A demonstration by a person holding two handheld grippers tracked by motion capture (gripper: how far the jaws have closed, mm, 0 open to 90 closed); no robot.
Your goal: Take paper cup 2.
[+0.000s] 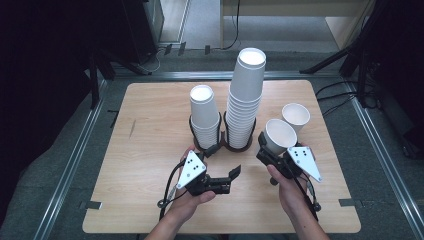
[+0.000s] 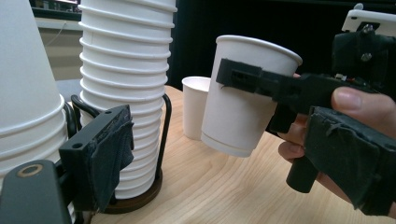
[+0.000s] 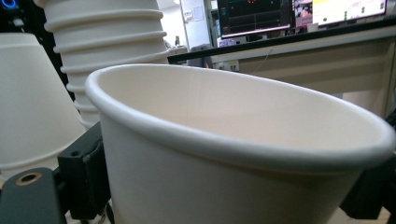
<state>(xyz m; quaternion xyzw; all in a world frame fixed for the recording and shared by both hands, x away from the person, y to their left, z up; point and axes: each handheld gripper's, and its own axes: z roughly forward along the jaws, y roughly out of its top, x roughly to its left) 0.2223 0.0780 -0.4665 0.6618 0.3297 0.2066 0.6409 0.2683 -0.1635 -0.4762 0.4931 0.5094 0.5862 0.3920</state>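
white paper cup (image 1: 278, 136) gripped by right tool (image 1: 266, 150); left tool (image 1: 223, 172) open, empty.

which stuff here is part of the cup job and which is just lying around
In the job: paper cup clamped in the right tongs; tall cup stack; short cup stack; lone cup; open left tongs.

Lying about: cables; tripod legs.

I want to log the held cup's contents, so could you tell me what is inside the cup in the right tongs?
The held cup in the right tongs shows bare white inner wall; nothing shows inside. Its bottom is hidden behind the near rim.
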